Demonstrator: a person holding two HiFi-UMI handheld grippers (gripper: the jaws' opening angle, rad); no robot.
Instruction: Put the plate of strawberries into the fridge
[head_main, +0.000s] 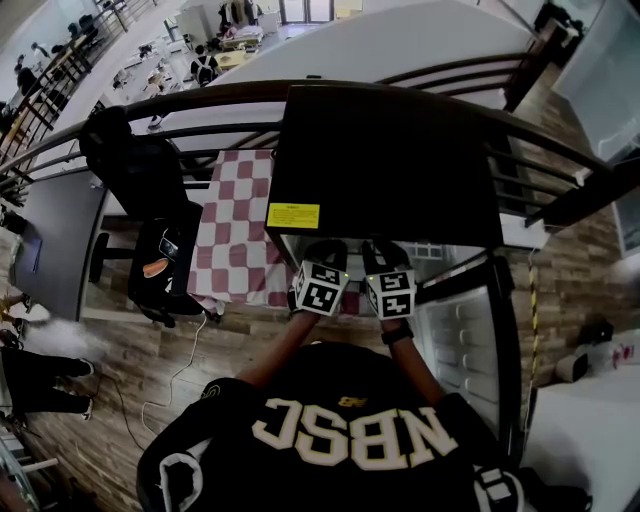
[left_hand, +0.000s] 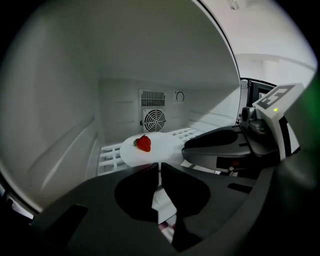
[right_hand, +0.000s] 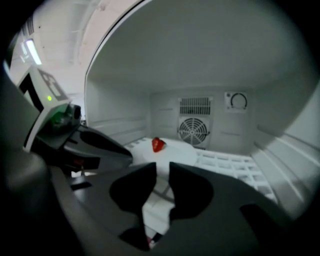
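A white plate (left_hand: 167, 146) with one red strawberry (left_hand: 144, 143) on it rests on the white wire shelf (left_hand: 107, 157) inside the fridge. The left gripper (left_hand: 160, 168) sits just short of the plate's near rim, jaws shut to a thin slit with nothing between them. From the other side, the plate (right_hand: 176, 155) and strawberry (right_hand: 158, 145) lie just beyond the right gripper (right_hand: 163, 171), whose jaws stand a little apart and hold nothing. In the head view both marker cubes (head_main: 320, 285) (head_main: 392, 292) reach side by side into the black fridge (head_main: 390, 160), which hides the fingertips.
A round fan grille (left_hand: 153, 120) is set in the fridge's back wall. The fridge door (head_main: 465, 335) stands open at the right. A checkered cloth (head_main: 235, 225) covers the table left of the fridge, with a black chair (head_main: 150, 200) beside it. A railing (head_main: 150, 110) runs behind.
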